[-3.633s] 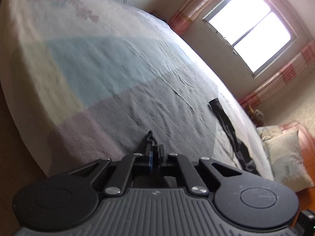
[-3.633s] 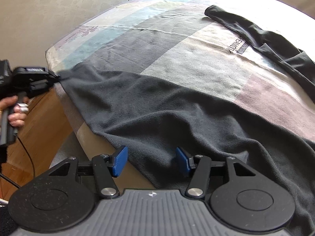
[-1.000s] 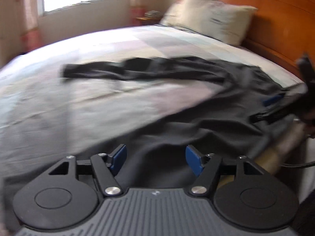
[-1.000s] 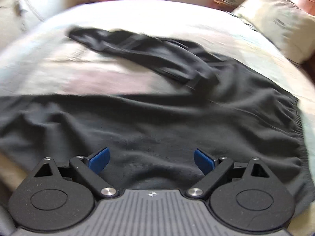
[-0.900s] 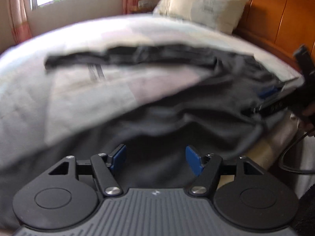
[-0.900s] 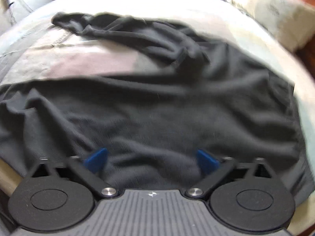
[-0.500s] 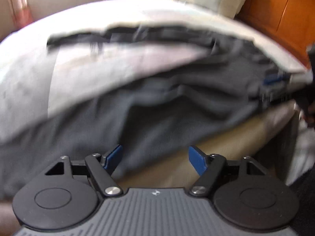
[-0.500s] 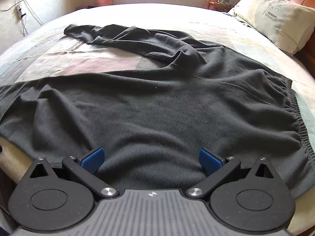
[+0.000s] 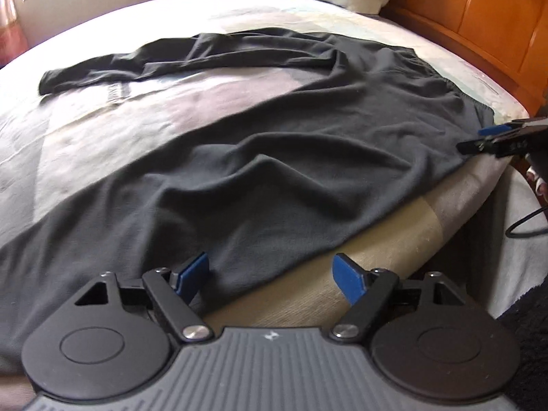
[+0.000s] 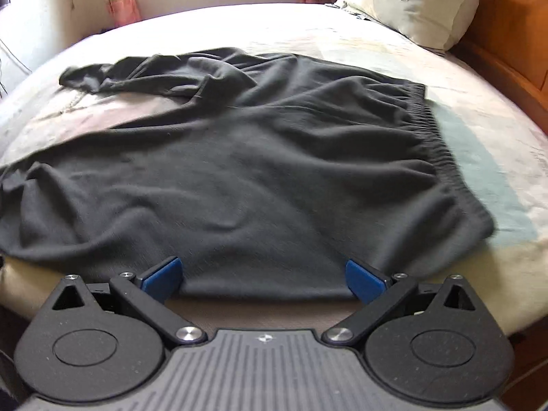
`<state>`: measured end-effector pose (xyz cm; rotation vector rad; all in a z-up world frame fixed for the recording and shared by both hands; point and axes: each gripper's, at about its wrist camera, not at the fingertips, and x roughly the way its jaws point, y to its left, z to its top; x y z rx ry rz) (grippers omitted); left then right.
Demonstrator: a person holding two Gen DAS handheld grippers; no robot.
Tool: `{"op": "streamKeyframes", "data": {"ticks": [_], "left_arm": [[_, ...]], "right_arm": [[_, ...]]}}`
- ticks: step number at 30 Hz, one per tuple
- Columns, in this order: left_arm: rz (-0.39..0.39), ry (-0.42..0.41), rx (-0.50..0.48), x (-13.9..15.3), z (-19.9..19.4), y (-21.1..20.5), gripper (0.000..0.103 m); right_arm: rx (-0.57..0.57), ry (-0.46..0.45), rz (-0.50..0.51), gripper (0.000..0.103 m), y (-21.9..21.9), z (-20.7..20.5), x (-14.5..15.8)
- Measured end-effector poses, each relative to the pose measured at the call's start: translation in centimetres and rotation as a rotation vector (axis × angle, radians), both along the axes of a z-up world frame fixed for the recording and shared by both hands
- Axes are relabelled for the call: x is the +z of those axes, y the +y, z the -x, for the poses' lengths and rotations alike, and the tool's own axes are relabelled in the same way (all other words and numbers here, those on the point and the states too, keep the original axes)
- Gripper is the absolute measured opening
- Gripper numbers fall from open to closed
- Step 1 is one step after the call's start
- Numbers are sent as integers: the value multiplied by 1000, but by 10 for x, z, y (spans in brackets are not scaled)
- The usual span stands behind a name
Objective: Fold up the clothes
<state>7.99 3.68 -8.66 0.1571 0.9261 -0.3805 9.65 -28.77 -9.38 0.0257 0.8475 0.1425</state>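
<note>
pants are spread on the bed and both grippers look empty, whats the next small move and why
Probably ease the right gripper forward and close on the near hem of the dark pants. Its fingers stand wide with the hem between them, unpinched. The left gripper is opening, gripping nothing, and the far leg lies crumpled.

The bed (image 10: 479, 109) wears a pale sheet (image 9: 137, 113) with faded pastel blocks. Dark trousers (image 10: 257, 171) lie spread across it, wrinkled: the elastic waistband (image 10: 435, 137) faces the headboard (image 9: 479, 17) end, one leg runs along the near edge and hangs slightly over it, the other stretches toward the far side. A cream pillow (image 10: 414, 0) sits by the headboard.
</note>
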Motion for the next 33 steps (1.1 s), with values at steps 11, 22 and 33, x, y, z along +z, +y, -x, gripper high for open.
{"op": "streamKeyframes", "data": {"ticks": [11,22,33], "left_arm": [[-23,-7,31,-8,-36,-18,80],[36,27,35,19,-27,-5,87],[257,106,-70,9,-140,-88,87]], "right_arm": [[-32,6,36,103,-23,-67,-12],[-70,-42,46,103,-33,-33,-20],[-88,-33,47,103,-32,-34,-20]]}}
